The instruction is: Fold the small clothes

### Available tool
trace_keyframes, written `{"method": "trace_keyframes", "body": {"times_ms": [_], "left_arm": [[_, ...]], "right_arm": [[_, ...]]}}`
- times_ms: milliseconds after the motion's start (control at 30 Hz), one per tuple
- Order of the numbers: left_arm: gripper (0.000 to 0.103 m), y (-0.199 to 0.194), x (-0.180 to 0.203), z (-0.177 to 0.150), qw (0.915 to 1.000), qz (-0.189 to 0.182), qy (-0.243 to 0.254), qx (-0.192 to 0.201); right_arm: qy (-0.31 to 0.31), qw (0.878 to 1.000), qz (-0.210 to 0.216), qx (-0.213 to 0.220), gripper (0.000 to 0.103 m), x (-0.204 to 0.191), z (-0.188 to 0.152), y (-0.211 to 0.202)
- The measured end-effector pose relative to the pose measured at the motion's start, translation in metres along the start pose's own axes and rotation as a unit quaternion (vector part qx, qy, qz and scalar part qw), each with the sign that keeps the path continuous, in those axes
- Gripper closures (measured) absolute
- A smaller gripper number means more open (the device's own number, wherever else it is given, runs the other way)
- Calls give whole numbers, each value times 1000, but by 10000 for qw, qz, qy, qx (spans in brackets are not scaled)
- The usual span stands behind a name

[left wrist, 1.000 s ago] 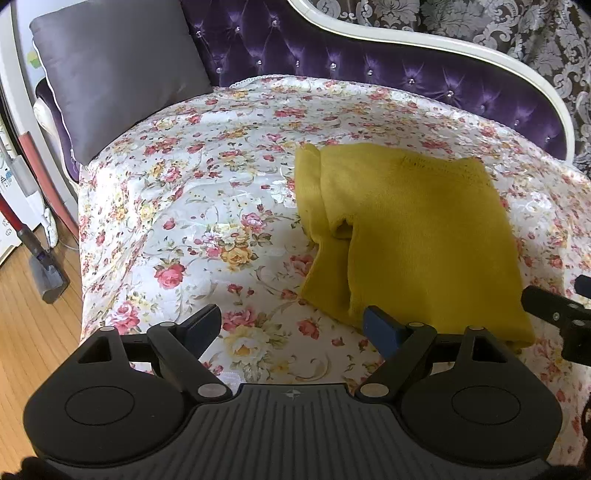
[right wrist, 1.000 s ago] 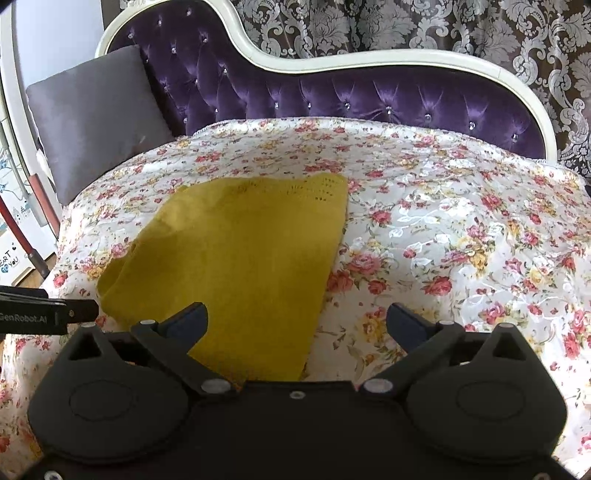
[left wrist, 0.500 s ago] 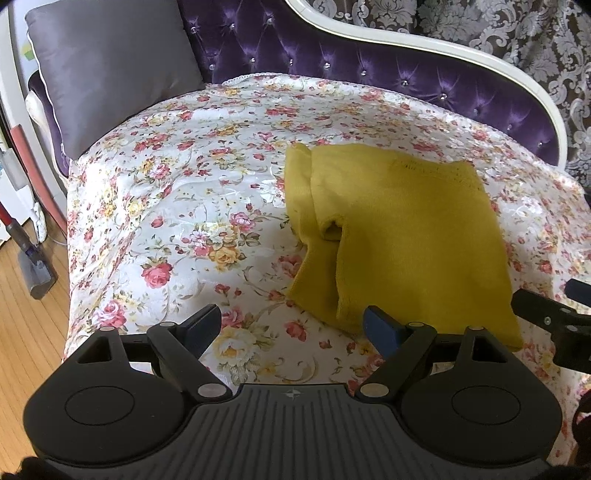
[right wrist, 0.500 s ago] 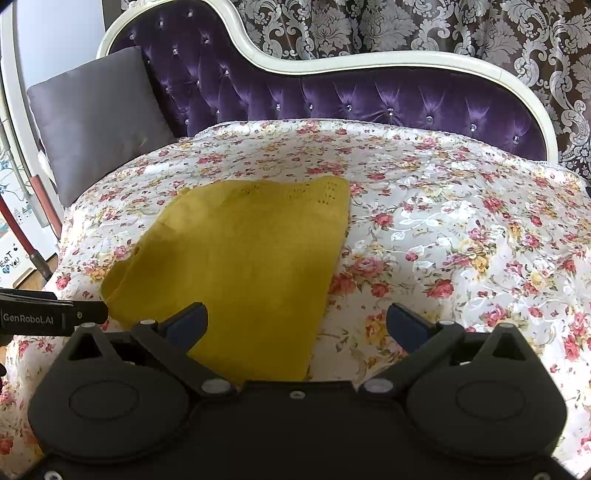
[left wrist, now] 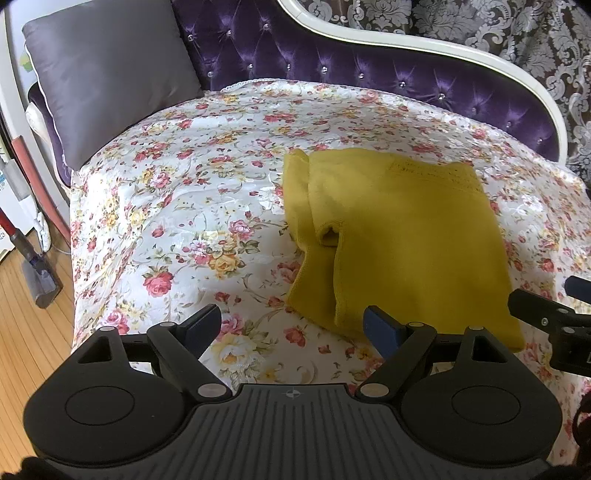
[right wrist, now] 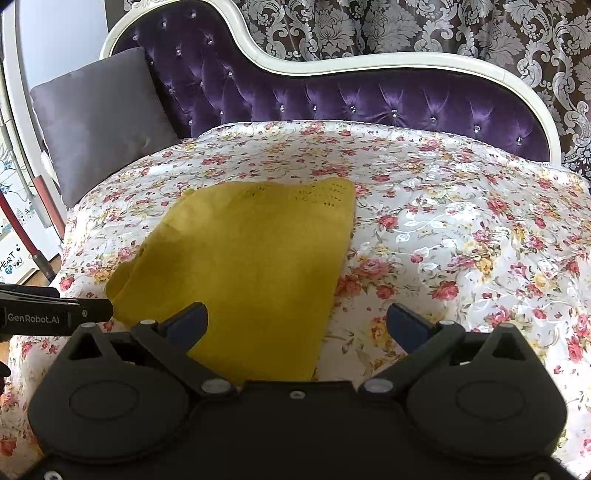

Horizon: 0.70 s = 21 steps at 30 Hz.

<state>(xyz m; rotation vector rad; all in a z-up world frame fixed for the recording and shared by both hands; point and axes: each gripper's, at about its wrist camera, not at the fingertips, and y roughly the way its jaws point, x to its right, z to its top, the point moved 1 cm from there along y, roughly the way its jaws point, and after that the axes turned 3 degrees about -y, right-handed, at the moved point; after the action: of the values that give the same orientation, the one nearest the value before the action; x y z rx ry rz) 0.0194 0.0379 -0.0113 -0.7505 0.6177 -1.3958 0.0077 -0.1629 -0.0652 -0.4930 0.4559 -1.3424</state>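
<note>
Mustard-yellow knit garment (left wrist: 402,236), folded into a rough rectangle, flat on the floral cover (left wrist: 192,206) of a chaise. Double layer along its left edge in the left wrist view, with a small rolled cuff opening tucked between the layers. Band of openwork stitching near the far edge, toward the backrest. In the right wrist view, the same garment (right wrist: 251,266) left of centre on the cover, its near edge running under the camera's own housing.

Left gripper (left wrist: 293,326) above the near edge of the cover, fingers (left wrist: 380,326) spread wide and released, nothing between them; right-hand pad over the garment's near left corner, whether touching it cannot be told; left-hand pad over bare floral cloth. Right gripper (right wrist: 297,323) likewise released, fingers (right wrist: 186,323) wide apart; left-hand pad over the yellow knit, right-hand pad over the flowered cover, the garment's right edge running between them. No cloth pinched by either.

Each gripper partly visible at the frame edge of the other's view.

Further out: tufted purple velvet backrest (right wrist: 369,96) with a curved cream frame, grey cushion (left wrist: 107,77) propped at the left end, patterned damask curtain (right wrist: 443,26) behind. Wooden floor (left wrist: 26,332) at lower left.
</note>
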Motion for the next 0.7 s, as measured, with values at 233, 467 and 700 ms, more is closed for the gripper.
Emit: {"method": "trace_keyframes", "body": {"times_ms": [233, 467, 700], "left_arm": [[19, 0, 1, -1, 10000, 24, 12, -7], [19, 0, 2, -1, 10000, 31, 73, -3], [19, 1, 2, -2, 9999, 10, 98, -30]], "right_arm": [[34, 10000, 8, -20, 0, 2, -2, 1], [35, 10000, 10, -18, 0, 1, -2, 1], [32, 10000, 16, -27, 0, 0, -2, 0]]}}
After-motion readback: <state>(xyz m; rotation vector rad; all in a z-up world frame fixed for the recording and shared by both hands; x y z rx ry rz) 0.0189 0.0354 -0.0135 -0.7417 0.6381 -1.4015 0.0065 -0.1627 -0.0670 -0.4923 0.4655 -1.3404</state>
